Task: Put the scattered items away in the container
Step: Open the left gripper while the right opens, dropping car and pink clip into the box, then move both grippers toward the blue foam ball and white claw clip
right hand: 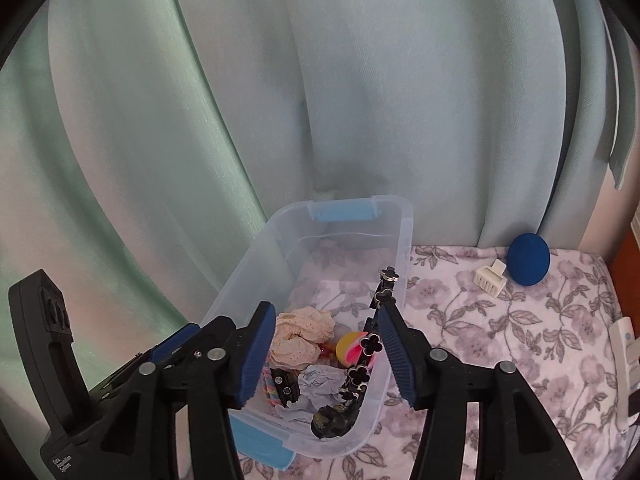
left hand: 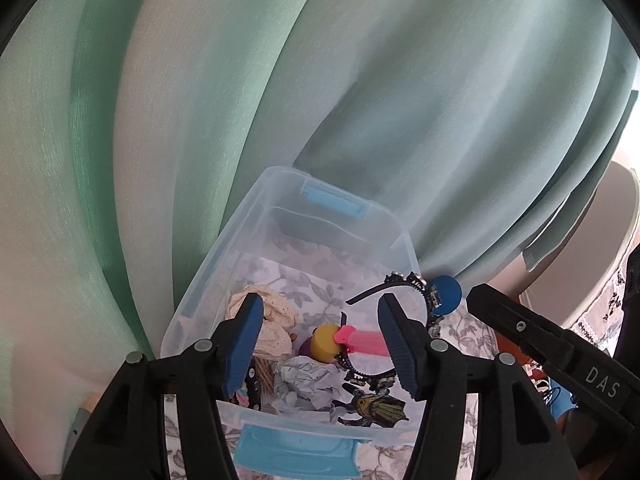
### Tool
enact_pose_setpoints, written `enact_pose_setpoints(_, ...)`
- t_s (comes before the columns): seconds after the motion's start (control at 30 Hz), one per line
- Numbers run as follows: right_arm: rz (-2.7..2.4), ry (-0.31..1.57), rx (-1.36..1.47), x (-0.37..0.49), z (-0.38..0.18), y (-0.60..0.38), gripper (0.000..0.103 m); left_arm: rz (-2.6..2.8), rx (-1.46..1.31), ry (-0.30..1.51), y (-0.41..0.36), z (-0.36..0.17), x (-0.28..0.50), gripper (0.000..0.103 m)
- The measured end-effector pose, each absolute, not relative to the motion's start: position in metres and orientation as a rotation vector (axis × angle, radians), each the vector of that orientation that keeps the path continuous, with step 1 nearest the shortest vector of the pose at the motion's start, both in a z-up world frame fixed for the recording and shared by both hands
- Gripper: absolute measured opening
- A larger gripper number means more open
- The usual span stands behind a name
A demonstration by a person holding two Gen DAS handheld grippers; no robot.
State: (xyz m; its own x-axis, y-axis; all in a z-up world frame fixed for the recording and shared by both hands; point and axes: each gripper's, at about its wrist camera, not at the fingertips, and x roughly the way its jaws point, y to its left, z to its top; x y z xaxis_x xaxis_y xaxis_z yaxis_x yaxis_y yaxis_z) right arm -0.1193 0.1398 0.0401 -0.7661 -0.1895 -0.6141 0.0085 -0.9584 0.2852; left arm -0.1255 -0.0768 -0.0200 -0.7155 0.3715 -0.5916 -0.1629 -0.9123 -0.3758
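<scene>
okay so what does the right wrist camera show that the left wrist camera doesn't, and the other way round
Only the right wrist view shows the white hair claw lying on the floral cloth beside the blue ball, and a white device at the right edge. Only the left wrist view shows the pink comb. Both show the clear bin, the cream scrunchie, the black headband leaning over the bin's rim, and both grippers open and empty.

The left hand-held gripper (left hand: 320, 344) is pointing forward and downward with its blue-padded fingers (left hand: 244, 344) spread wide, gripping nothing. The right hand-held gripper (right hand: 326, 354) is sitting just beside it at a similar downward tilt, its fingers (right hand: 396, 350) likewise spread apart and empty.
</scene>
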Motion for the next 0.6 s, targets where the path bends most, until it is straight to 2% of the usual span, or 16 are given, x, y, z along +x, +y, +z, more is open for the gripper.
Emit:
enact_pose_setpoints(0.27,-2.849,-0.433,0.981,-0.101,0.057,0.152,0.072,2.644,-0.960,-0.393,-0.067,-0.001,-0.111,0.067)
enact_pose_setpoints(0.33,-2.853,-0.438,0.964,-0.096,0.063,0.155,0.080,2.649,-0.950,-0.381,-0.064,0.004,-0.108,0.068)
enact_pose_setpoints(0.6,-2.886,-0.472,0.888,-0.070,0.081,0.170,0.096,2.664,-0.898,-0.327,-0.050,0.025,-0.088,0.073)
